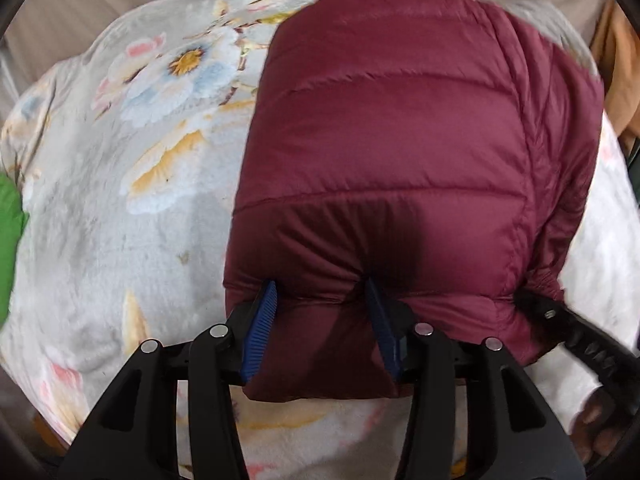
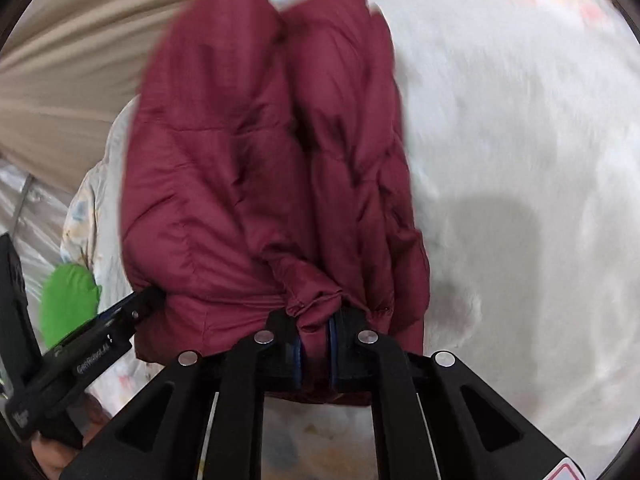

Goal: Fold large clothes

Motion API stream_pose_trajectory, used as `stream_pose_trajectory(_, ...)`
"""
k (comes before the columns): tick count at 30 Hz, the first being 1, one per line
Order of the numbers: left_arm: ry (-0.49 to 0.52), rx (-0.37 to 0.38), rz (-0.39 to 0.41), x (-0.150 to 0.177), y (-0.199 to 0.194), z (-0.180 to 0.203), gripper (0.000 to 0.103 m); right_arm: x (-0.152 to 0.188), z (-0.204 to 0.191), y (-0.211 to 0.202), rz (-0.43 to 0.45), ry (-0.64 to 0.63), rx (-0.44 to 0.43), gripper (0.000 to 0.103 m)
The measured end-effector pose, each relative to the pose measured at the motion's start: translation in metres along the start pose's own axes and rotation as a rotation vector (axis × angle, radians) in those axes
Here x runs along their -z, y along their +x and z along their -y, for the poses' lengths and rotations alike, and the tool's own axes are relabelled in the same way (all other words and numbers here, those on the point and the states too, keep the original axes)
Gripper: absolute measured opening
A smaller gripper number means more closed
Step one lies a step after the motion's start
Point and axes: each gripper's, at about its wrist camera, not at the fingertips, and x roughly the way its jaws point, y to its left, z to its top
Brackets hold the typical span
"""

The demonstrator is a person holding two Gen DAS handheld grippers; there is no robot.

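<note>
Left wrist view showed the maroon puffer jacket [image 1: 400, 152] stretching straight away from the left gripper [image 1: 322, 320], its long axis running from the near hem toward the far edge of the floral blanket [image 1: 120, 220] it lay on. Blue pads [image 1: 262, 320] stood partly spread with a thick wad of the near hem bulging between them, the fabric dimpled where they bit, so that reads as a pinch on the jacket. Off to the side, the right gripper [image 1: 536, 304] had the same hem at the other corner.

Over on the right wrist view, the right gripper [image 2: 316, 336] was pressed almost together on a gathered bunch of hem, and the jacket [image 2: 256, 140] rose away from it in two puffy lobes, blurred. The left gripper [image 2: 148, 300] poked in at the neighbouring corner, beside a green cloth [image 2: 68, 296].

So both hands sat side by side on the near edge, neither clearly nearer the far end. Folding along the length would likely mean carrying that near hem forward, away from the person, over the body lying ahead.
</note>
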Motion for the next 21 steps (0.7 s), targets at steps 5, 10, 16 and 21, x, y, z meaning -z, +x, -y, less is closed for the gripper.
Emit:
stream_pose_trajectory(5, 0.009, 0.002, -0.001, -0.001, 0.002, 0.000, 0.045, -0.009, -0.021, -0.047, 0.089, -0.027, 0.082, 0.017)
stream_pose_trajectory(10, 0.006, 0.002, -0.003, -0.001, 0.001, 0.001, 0.045, -0.058, -0.059, -0.087, 0.283, -0.084, 0.081, 0.042)
stream_pose_trajectory(16, 0.005, 0.003, -0.001, -0.002, 0.003, -0.002, 0.045, -0.126, -0.073, -0.033, 0.221, -0.107, 0.129, 0.041)
stream_pose_trajectory(21, -0.006, 0.020, 0.001, -0.003, 0.003, -0.004, 0.046, -0.126, -0.075, -0.043, 0.304, -0.135, 0.050, 0.005)
